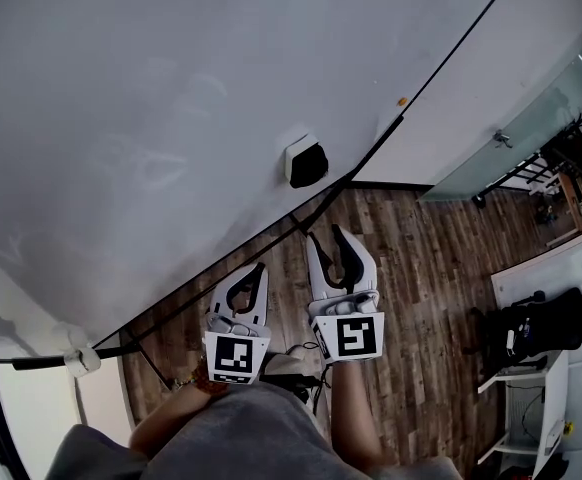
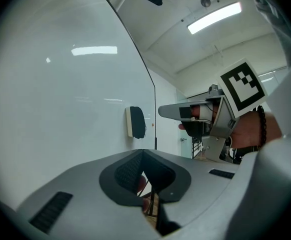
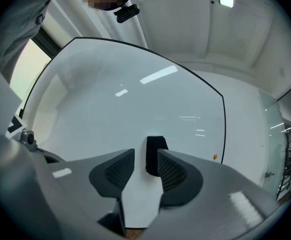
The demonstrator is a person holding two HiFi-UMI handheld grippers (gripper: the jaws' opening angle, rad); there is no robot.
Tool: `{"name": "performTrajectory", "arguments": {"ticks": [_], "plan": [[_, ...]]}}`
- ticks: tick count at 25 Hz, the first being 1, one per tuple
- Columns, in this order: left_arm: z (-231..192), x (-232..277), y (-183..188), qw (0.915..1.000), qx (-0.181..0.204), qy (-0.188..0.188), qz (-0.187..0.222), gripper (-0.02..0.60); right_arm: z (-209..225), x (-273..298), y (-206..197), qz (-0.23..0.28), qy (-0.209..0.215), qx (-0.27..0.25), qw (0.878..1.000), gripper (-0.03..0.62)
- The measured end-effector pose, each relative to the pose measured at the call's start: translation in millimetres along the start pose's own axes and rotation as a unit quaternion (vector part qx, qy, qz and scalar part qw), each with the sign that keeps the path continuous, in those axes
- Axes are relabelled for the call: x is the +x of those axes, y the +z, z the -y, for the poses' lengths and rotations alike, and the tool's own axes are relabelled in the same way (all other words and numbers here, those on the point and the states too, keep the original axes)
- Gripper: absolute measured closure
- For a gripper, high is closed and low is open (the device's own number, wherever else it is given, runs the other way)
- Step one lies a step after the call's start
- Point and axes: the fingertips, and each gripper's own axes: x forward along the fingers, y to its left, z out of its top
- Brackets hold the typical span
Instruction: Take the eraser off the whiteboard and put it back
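Currently eraser (image 1: 306, 163) sits stuck on the whiteboard (image 1: 171, 118), untouched, with the right gripper (image 1: 326, 240) aimed at it, jaws partly apart and empty, apparently lined up to straddle it, while the left gripper (image 1: 259, 270) idles alongside, jaws closed on nothing.

An office, with whiteboard (image 1: 171, 118), glass partition (image 1: 536, 128) and wood floor (image 1: 421, 258).

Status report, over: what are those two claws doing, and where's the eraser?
Left gripper shut, empty. Right gripper open, lined up on eraser. Eraser stuck on whiteboard, untouched. Nothing between.
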Motion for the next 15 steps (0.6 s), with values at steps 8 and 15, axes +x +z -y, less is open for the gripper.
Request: {"name": "performTrajectory", "arguments": {"ticks": [8,15], "plan": [[-4.3,4.0,-6.5,0.9999,0.002,0.01,-0.005,0.575,5.8,15.0,-7.3,-0.001,0.016,-0.004,1.0,0.428],[-15.6,8.4,-3.8,0.9994,0.004,0.035,-0.002,0.575,7.3,37.5,-10.4,0.0,0.039,-0.006,0.999,0.413]]}}
